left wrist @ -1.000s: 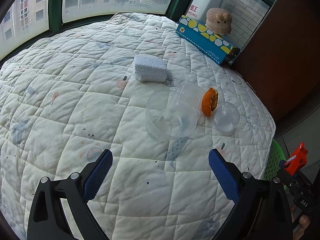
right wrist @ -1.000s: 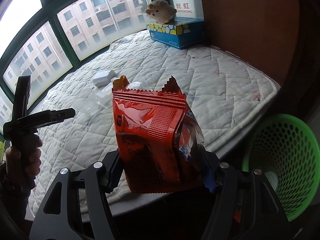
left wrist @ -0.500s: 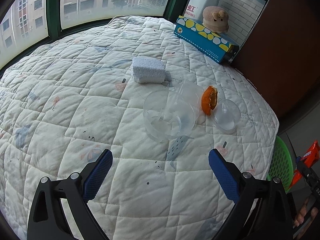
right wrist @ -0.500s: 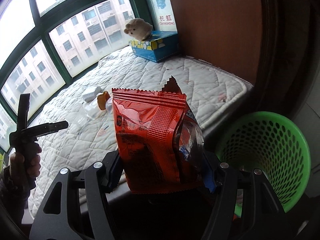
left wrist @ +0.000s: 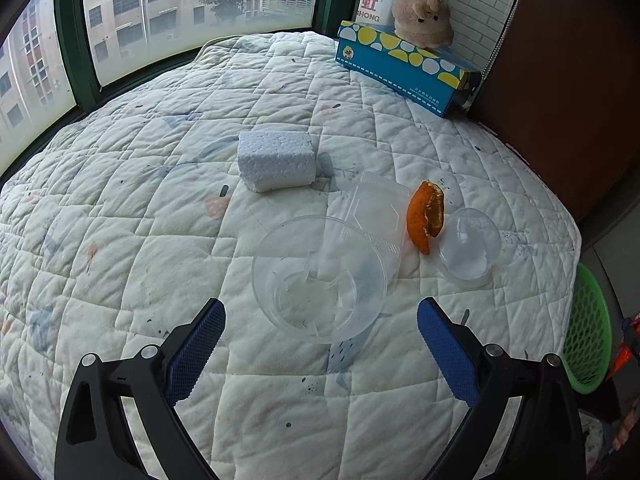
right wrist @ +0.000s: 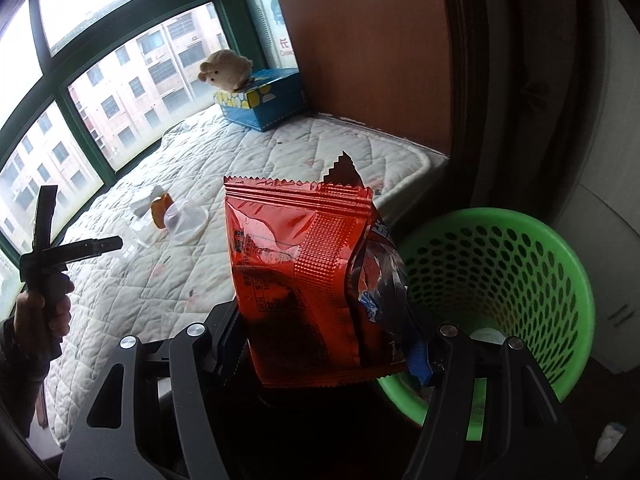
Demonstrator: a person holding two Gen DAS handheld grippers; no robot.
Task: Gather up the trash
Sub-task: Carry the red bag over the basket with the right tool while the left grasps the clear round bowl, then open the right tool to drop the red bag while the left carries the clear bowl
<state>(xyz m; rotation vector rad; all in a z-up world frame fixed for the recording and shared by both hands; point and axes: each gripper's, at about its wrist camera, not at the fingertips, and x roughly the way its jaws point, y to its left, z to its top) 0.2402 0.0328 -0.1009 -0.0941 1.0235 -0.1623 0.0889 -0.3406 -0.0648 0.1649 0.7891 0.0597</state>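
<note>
Faintly, "HONG" sign [left wrist: 370,10], right gripper [right wrist: 324,350] clamping red wrapper [right wrist: 308,280]

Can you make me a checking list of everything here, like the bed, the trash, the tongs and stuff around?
Surface: white quilted mattress, faint stains.
Job's things: red snack bag held upright beside the green basket; orange peel, clear bowl, clear lid, clear box and white foam block lie on the mattress.
Clutter: blue tissue box with a plush toy on top.
Tongs: left tongs open, over the mattress near the bowl; right tongs shut on the snack bag.
Cables: nothing seen.
Surroundings: green-framed windows, apartment buildings outside, brown wall.
</note>
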